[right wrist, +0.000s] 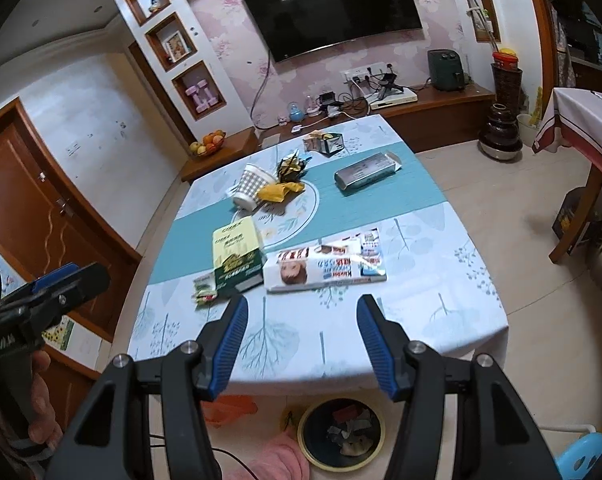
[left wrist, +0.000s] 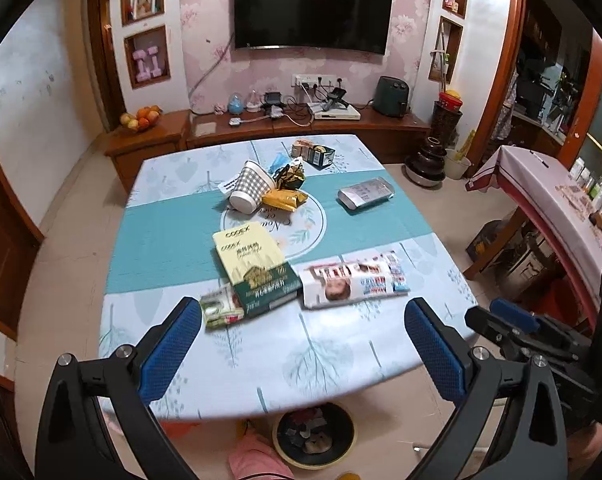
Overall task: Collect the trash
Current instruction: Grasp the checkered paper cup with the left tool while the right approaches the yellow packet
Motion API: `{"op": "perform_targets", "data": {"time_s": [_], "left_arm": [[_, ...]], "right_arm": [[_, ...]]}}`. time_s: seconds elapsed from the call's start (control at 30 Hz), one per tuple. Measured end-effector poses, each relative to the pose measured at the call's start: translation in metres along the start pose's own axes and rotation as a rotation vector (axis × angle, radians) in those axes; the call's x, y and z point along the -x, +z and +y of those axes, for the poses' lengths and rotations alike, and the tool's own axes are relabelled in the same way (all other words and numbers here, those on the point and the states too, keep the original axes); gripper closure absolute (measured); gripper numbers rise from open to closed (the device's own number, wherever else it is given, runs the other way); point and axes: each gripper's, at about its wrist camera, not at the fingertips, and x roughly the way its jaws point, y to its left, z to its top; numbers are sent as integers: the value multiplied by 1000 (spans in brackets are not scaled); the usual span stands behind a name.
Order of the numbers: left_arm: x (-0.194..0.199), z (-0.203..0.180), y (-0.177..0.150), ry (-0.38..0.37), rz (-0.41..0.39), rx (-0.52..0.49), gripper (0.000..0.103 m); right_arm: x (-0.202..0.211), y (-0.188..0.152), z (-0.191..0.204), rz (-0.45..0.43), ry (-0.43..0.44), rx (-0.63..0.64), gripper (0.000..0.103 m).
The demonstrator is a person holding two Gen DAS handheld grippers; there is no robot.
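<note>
1. Left wrist view: the left gripper [left wrist: 303, 332] is hanging over the near edge of a table [left wrist: 261, 356], its blue fingers spread wide and holding nothing. Trash is lying ahead — a small green wrapper [left wrist: 221, 310] touching a green and yellow box [left wrist: 255, 266], beside a white Kinder wrapper [left wrist: 355, 282]. A bin [left wrist: 315, 436] is sitting on the floor below.

2. Right wrist view: the right gripper [right wrist: 303, 344] is also gaping empty above the table's near edge — a tipped checked paper cup [right wrist: 251, 186] is lying farther back against a yellow packet [right wrist: 279, 192].
</note>
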Motion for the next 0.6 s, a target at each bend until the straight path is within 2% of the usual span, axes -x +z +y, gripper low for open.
{"op": "perform_targets", "data": {"time_s": [0.23, 0.47, 0.6], "left_arm": [[-71, 57, 75, -64, 80, -23, 4], [-164, 119, 141, -129, 200, -40, 37], [-225, 144, 167, -191, 279, -34, 45]], "right_arm": [[-53, 42, 10, 14, -50, -87, 46], [-133, 97, 34, 77, -83, -175, 46], [-187, 123, 40, 117, -93, -249, 46]]}}
